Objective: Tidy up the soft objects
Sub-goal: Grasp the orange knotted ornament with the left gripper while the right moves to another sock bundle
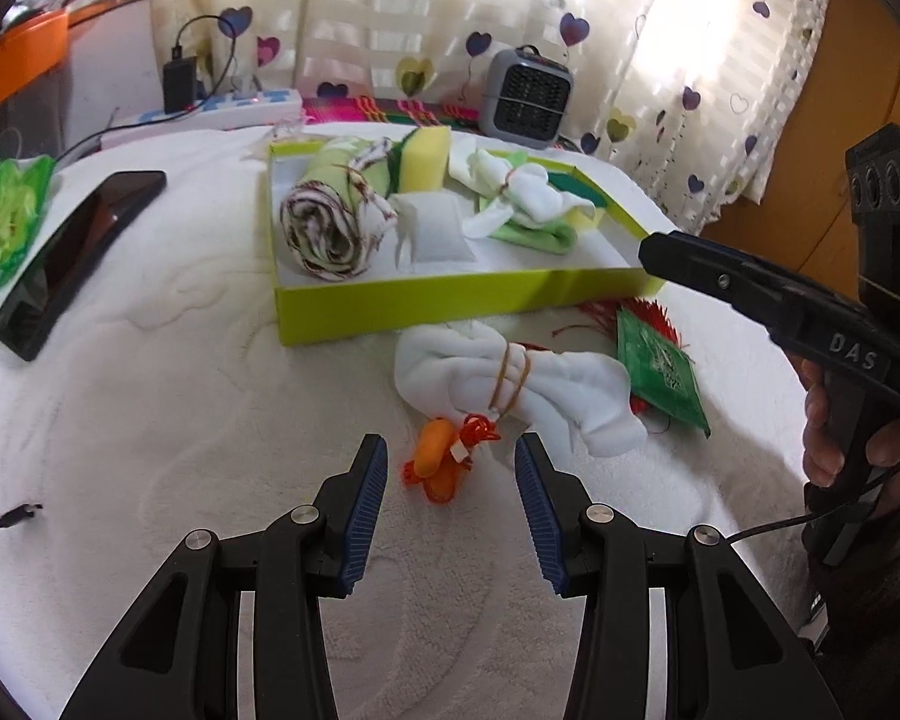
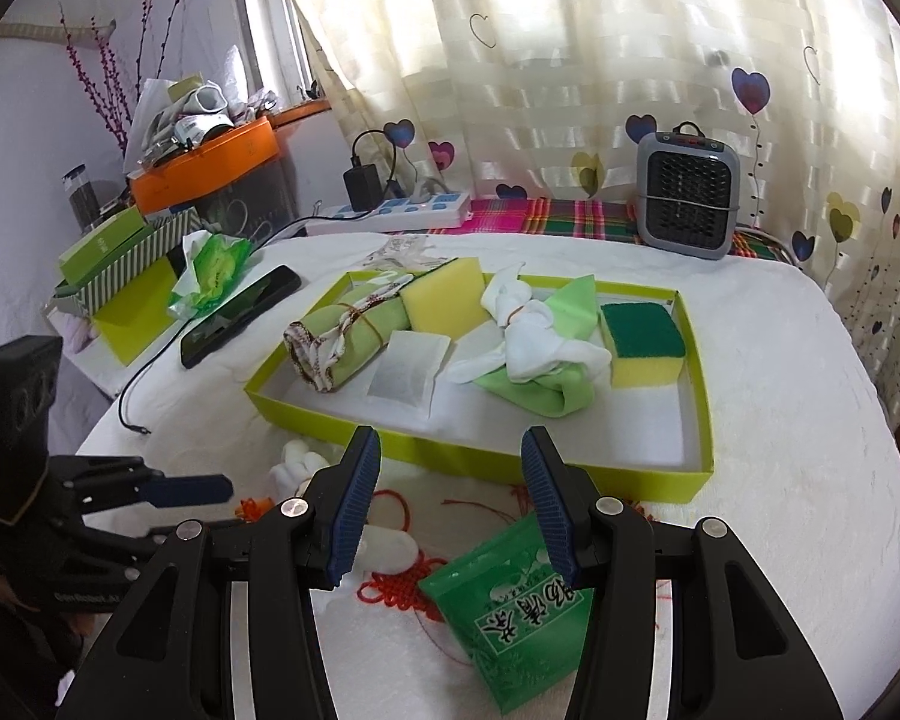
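Note:
A lime green box (image 1: 450,300) (image 2: 468,456) holds a rolled patterned cloth (image 1: 330,222) (image 2: 342,336), yellow sponges (image 1: 426,156) (image 2: 642,342), a white sachet (image 1: 432,234) (image 2: 405,375) and a tied white and green cloth (image 1: 522,204) (image 2: 540,354). In front of the box lie a white cloth bundle with a rubber band (image 1: 522,384), a small orange toy (image 1: 435,462), a green packet (image 1: 660,372) (image 2: 522,606) and a red knotted cord (image 2: 390,591). My left gripper (image 1: 450,474) is open around the orange toy. My right gripper (image 2: 450,492) is open above the packet and also shows in the left wrist view (image 1: 660,252).
A black phone (image 1: 72,264) (image 2: 240,315) and a green tissue pack (image 1: 6,216) (image 2: 210,270) lie to the left on the white blanket (image 1: 180,408). A grey heater (image 1: 525,99) (image 2: 687,198), a power strip (image 2: 402,210) and a curtain stand behind. A loose cable (image 1: 6,516) lies at left.

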Demonstrator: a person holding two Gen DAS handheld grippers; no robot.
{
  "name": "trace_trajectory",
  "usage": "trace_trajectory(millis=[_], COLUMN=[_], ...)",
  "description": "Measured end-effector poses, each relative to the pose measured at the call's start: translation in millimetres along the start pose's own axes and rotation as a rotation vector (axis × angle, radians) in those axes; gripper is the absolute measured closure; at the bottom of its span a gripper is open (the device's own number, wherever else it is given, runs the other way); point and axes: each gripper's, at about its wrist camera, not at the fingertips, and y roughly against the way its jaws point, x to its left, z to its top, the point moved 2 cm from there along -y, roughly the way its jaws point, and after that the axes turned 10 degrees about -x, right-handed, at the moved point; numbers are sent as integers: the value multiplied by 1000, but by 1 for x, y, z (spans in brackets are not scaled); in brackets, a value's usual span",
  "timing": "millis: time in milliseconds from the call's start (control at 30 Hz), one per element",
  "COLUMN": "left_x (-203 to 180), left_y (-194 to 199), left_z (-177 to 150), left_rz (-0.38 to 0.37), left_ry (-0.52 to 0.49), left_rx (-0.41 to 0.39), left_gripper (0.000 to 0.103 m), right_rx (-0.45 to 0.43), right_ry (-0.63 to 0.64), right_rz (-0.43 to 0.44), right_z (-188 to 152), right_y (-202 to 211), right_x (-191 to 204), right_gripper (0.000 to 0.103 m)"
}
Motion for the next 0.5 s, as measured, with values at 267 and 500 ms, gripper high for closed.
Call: trace_trajectory(millis=[267,500], left_x=[-4,-2], left_y=[-9,-12], left_z=[-1,-4], left_rz=[6,14], left_ry=[-23,-25], left_rx=[7,14], left_gripper=[60,71], right_rx=[12,30], right_ry=[9,21], right_rz=[2,8], right_z=[-3,-5], right_y=[-1,-5], right_x=[7,16], right_gripper=[53,53])
